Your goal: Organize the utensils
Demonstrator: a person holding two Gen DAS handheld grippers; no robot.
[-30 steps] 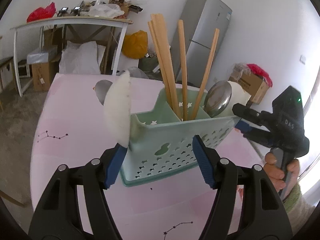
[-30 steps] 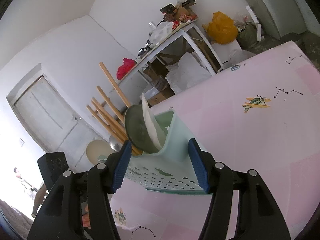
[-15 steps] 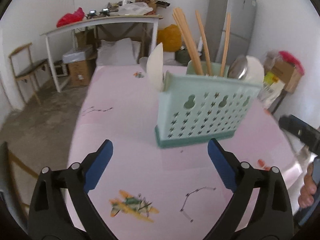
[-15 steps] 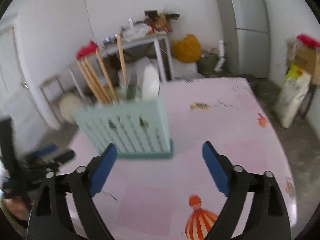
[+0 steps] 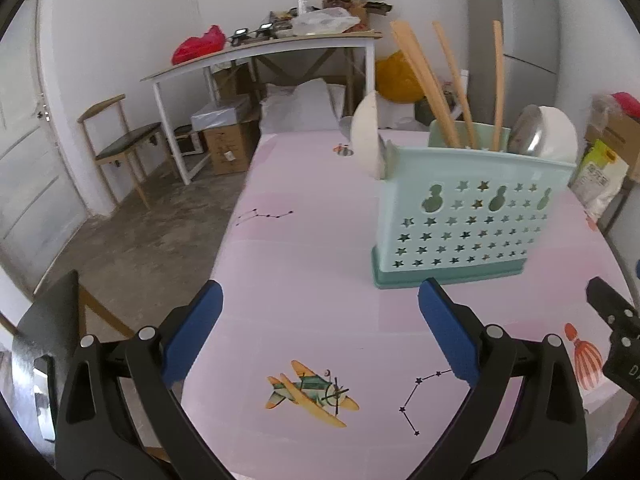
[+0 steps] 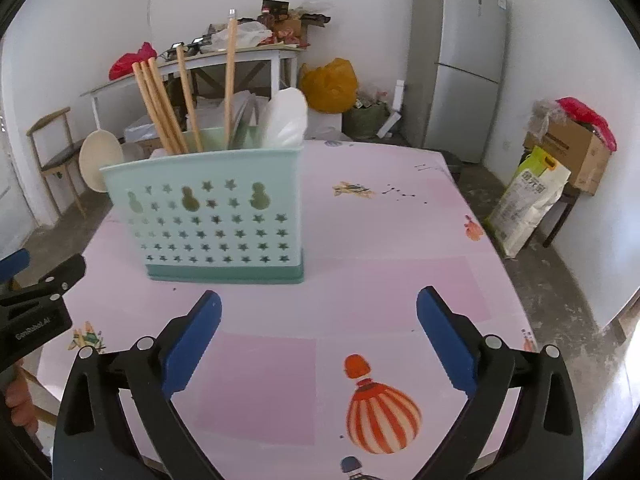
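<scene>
A mint green utensil holder (image 5: pixel 468 216) with star cut-outs stands upright on the pink table (image 5: pixel 304 264). It holds several wooden chopsticks (image 5: pixel 424 80), white spoons (image 5: pixel 366 132) and a metal spoon (image 5: pixel 530 134). It also shows in the right wrist view (image 6: pixel 212 216) with chopsticks (image 6: pixel 160 104) and a white spoon (image 6: pixel 286 120). My left gripper (image 5: pixel 320 332) is open and empty, in front of the holder and to its left. My right gripper (image 6: pixel 318 336) is open and empty, in front of the holder and to its right.
The pink table (image 6: pixel 400 240) carries printed balloon and plane pictures. Beyond it stand a white work table (image 5: pixel 256 52) with clutter, a chair (image 5: pixel 124 148), cardboard boxes (image 5: pixel 228 148), a grey fridge (image 6: pixel 460 60) and a sack (image 6: pixel 528 200).
Both grippers have let go of the holder, opened wide and drawn back from it. The holder now stands by itself on the table.
</scene>
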